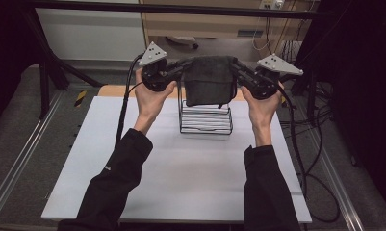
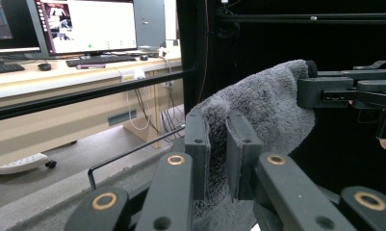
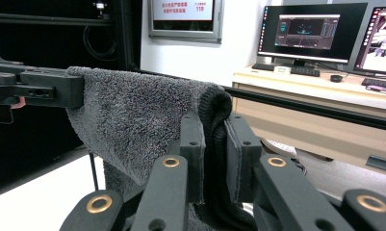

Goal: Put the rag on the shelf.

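Note:
A dark grey towel (image 1: 210, 79) hangs folded in the air above a black wire rack (image 1: 206, 118) near the table's far edge. My left gripper (image 1: 181, 67) is shut on the towel's top left corner, and my right gripper (image 1: 236, 67) is shut on its top right corner. In the left gripper view the fluffy towel (image 2: 267, 103) is pinched between the jaws of my left gripper (image 2: 218, 144), with the other gripper (image 2: 344, 89) holding its far end. In the right gripper view the towel (image 3: 133, 113) runs from my right gripper (image 3: 213, 144) to the opposite gripper (image 3: 36, 89).
The white table top (image 1: 181, 163) stretches toward the person in front of the rack. Black cables (image 1: 306, 159) trail off the table's right side. A black frame bar (image 1: 181, 8) crosses the back, with desks and monitors (image 2: 84, 26) beyond it.

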Tool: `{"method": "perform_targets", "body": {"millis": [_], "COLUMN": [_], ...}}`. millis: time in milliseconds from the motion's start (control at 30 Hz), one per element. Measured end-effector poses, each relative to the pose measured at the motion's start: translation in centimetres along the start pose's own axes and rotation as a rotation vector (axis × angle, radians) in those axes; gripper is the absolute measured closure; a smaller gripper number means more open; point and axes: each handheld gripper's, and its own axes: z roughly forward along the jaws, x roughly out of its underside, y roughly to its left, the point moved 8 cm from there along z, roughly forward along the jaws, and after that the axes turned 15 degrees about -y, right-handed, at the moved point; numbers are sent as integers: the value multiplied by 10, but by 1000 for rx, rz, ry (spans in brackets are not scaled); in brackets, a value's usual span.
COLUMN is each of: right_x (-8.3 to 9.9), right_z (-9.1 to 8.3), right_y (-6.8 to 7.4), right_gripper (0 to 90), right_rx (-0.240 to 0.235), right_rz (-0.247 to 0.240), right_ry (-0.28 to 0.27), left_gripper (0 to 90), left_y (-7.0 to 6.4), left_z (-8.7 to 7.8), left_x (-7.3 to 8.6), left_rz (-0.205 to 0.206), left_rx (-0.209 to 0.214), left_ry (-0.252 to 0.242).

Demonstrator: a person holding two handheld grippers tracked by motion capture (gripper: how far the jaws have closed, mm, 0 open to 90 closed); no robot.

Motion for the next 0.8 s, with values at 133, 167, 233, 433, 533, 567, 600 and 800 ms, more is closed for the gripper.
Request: {"method": "perform_targets", "body": {"millis": [133,167,233,433,533,567,600,800], "right_x": [2,2,4,9,12,13,13,20], "right_z": [-3,-4,-5,-11,-12,-13,-14,-20], "right_y": [2,2,3,7,9,10,10,13], "right_gripper": [801,800,800,800,799,799,799,793], "right_rx": [-5,-7,-7,-16,-16,-18,-19,-24], "right_rz": [2,-1,5,2,-9,-10,-10,-7], "right_ry": [9,10,14,17,23,25,25,53], "left_gripper": [804,804,804,804,804,804,803,793], "left_y": [-3,-3,-5,-9,-12,-13,-14,-18], "left_z": [-2,-3,-4,-10,-13,-14,-15,-18], "left_x": [2,2,3,9,13,14,15,20], "left_rz": [-1,0,4,6,15,16,14,-5], "left_rx": [4,6,9,14,16,17,19,24], "left_ry": [10,13,13,19,28,30,31,62]}}
